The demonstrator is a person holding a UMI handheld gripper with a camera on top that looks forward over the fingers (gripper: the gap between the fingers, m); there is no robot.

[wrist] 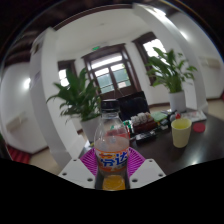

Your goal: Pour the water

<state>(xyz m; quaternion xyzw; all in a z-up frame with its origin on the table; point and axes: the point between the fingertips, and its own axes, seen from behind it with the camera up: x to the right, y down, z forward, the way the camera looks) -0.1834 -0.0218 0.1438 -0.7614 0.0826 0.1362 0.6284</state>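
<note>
The gripper [113, 170] shows nearest, its two pale fingers carrying magenta pads [92, 160] on their inner faces. Between them stands a clear plastic bottle with a dark cap and a blue-and-white label [112, 142]; orange liquid shows low in the bottle beneath the label and paler, amber-tinted contents above it. The pads lie tight against the bottle's lower sides, so the fingers appear to be pinching it, though the contact on the right side is partly hidden by the bottle itself. The bottle stands upright, its cap well above the fingertips.

Beyond the fingers and off to the right, a small translucent yellow-green plastic cup [181, 132] stands upright on a dark glossy tabletop [200, 150], well apart from the bottle. Behind the bottle, a cluster of small colourful items [150, 122] lies on the table, too small to identify.

Farther back, a large leafy green potted plant [78, 98] stands to the left and another leafy plant in a white pot [173, 72] to the right. At the far end, a dark-framed glazed door [108, 72] lets in bright daylight between white walls.
</note>
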